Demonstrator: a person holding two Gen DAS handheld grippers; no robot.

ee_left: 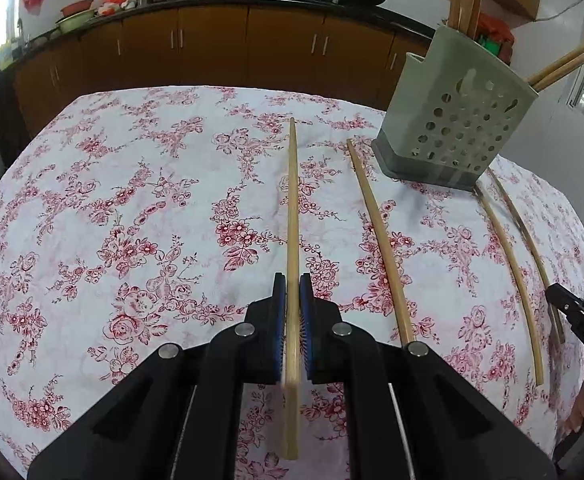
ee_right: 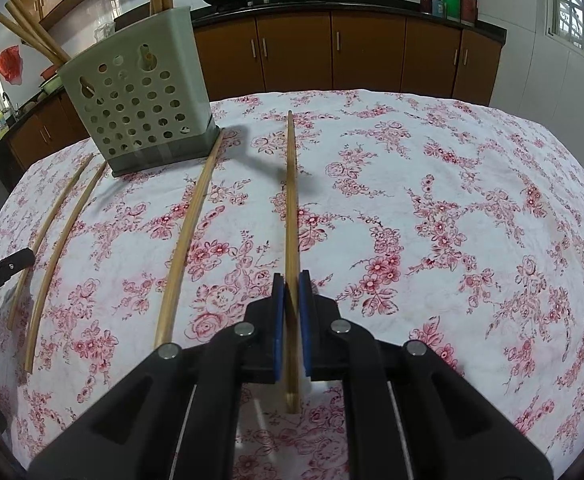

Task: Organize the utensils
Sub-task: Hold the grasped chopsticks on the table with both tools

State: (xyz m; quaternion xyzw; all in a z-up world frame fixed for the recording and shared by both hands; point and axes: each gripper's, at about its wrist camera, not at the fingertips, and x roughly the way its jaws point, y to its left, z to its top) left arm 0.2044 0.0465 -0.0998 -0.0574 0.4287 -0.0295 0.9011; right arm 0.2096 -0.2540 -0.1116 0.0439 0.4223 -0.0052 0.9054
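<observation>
A grey-green perforated utensil holder stands on the floral tablecloth with several chopsticks upright in it; it also shows in the right wrist view. My left gripper is shut on a wooden chopstick that points away along the fingers. My right gripper is shut on another chopstick. In the left wrist view, three more chopsticks lie to the right: one near, two beyond. In the right wrist view, three chopsticks lie to the left, the nearest beside the holder.
The round table carries a white cloth with red flowers. The right gripper's tip shows at the right edge of the left wrist view; the left gripper's tip at the left edge of the right. Brown cabinets and woks stand behind.
</observation>
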